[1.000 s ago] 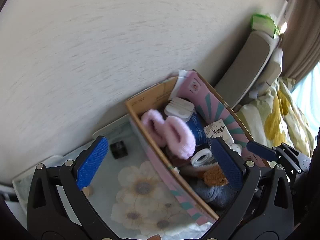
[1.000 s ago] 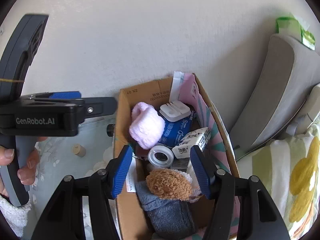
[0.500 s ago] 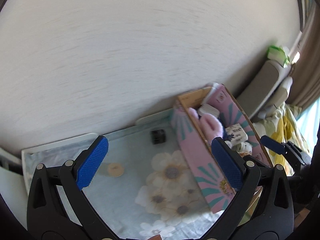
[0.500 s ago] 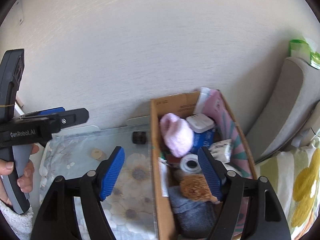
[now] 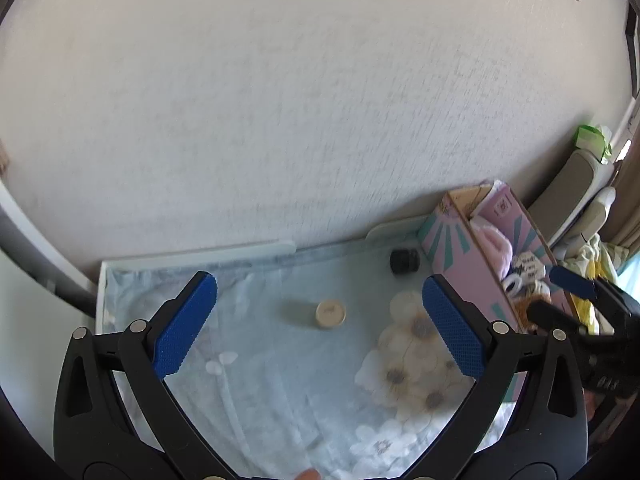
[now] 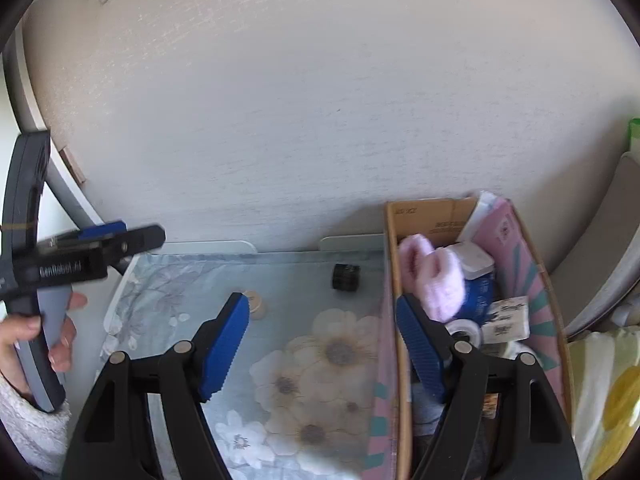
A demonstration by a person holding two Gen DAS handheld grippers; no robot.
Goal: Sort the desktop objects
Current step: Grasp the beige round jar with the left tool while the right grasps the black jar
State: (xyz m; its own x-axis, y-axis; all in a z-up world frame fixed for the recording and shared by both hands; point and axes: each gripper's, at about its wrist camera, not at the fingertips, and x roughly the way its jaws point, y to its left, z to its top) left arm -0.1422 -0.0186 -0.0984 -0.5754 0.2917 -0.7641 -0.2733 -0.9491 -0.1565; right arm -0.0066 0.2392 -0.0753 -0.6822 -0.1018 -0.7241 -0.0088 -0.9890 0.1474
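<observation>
A small round beige jar [image 5: 330,313] stands on the flowered blue tablecloth [image 5: 280,360], and also shows in the right wrist view [image 6: 256,305]. A small black cylinder [image 5: 404,261] lies near the wall beside the box [image 6: 346,277]. A pink cardboard box [image 5: 468,264] at the table's right holds pink fluffy slippers [image 6: 436,280], a white case, a blue pack, a tape roll and other items. My left gripper [image 5: 320,324] is open and empty, above the table in front of the jar. My right gripper [image 6: 324,348] is open and empty over the box's left wall.
A white wall [image 5: 280,120] runs behind the table. A grey cushion [image 6: 600,264] and yellow flowered bedding [image 6: 608,400] lie right of the box. The table's left edge [image 6: 116,296] is near my left hand.
Both grippers have pulled back and swung left, away from the box. The jar and more of the tablecloth have come into view. Both stay open and empty.
</observation>
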